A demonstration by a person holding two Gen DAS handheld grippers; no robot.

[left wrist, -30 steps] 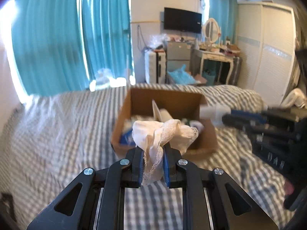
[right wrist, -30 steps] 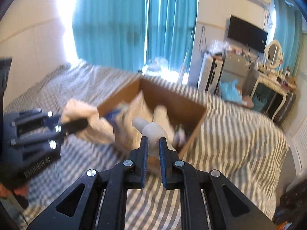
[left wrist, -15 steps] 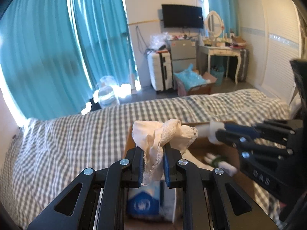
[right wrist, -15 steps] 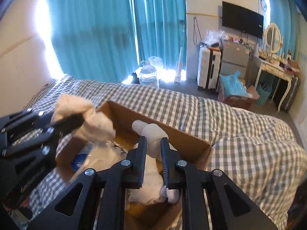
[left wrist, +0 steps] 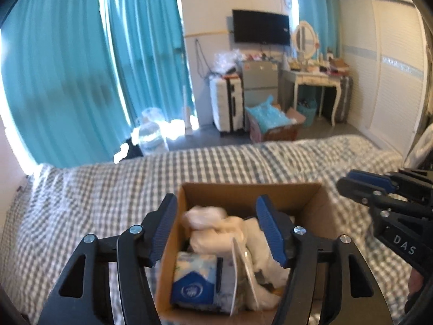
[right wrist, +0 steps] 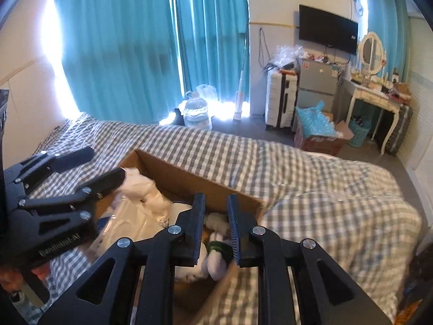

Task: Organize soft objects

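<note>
A cardboard box [left wrist: 245, 193] sits on the checked bed. It holds a cream cloth [left wrist: 213, 227], a blue tissue pack [left wrist: 193, 284] and other white soft things. My left gripper [left wrist: 216, 230] is open and empty just above the box. In the right wrist view the box [right wrist: 189, 180] holds a white plush toy with a green band [right wrist: 216, 252] and white cloths [right wrist: 140, 187]. My right gripper [right wrist: 215, 227] is open and empty over the toy. The left gripper [right wrist: 89, 168] also shows there, open, over the box's left end.
The grey checked bedspread [left wrist: 94, 189] lies around the box. Teal curtains [left wrist: 81, 67] hang behind the bed. A water jug [right wrist: 196, 113], suitcases [right wrist: 280, 104], a dressing table [left wrist: 316, 81] and a wardrobe [left wrist: 392, 81] stand beyond the bed.
Both grippers moved in over the box and opened. The cream cloth dropped from the left gripper into the box. The white plush toy dropped from the right gripper into the box.
</note>
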